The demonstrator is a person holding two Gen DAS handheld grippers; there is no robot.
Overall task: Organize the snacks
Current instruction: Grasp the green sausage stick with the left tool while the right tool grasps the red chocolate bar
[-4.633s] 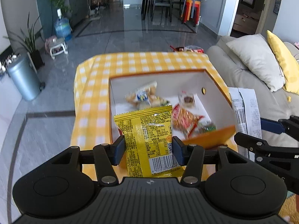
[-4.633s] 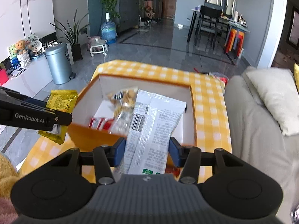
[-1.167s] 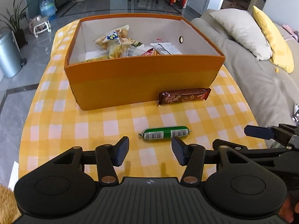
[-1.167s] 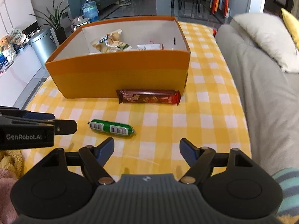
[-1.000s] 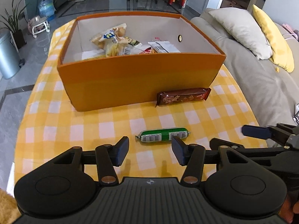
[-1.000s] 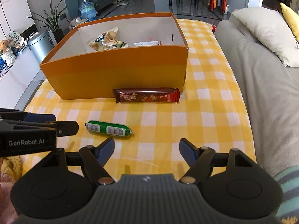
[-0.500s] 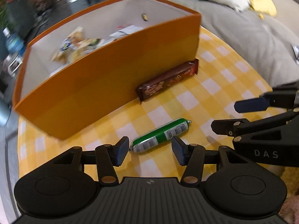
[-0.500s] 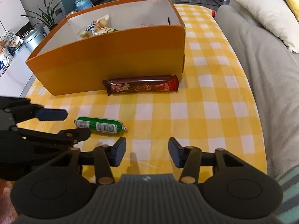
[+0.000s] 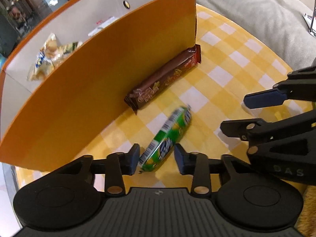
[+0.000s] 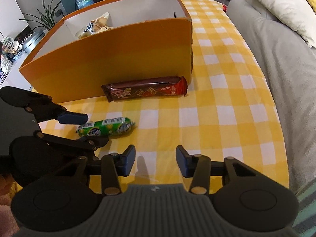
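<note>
In the left wrist view, a table with a yellow and white checked cloth (image 9: 223, 63) fills the middle, and a grey sofa (image 9: 256, 9) sits at 1 o'clock. A big orange box (image 9: 102, 83) stands at 10 o'clock with snack bags (image 9: 49, 55) inside. A long brown bar (image 9: 164, 79) lies right against the box wall. The left gripper (image 9: 156, 159) has its fingers apart, and the near end of the green sausage (image 9: 167, 140) lies between them on the cloth. I cannot tell if they touch it. The right gripper (image 9: 233, 114) pokes in at 3 o'clock.

In the right wrist view, the same cloth (image 10: 217, 118) lies under the right gripper (image 10: 155, 163), whose fingers are apart with nothing between them. The green sausage (image 10: 106, 129) lies at 10 o'clock from it, between the left gripper's (image 10: 96, 130) fingers. The brown bar (image 10: 146, 90) rests at 12 o'clock, against the orange box (image 10: 118, 59).
</note>
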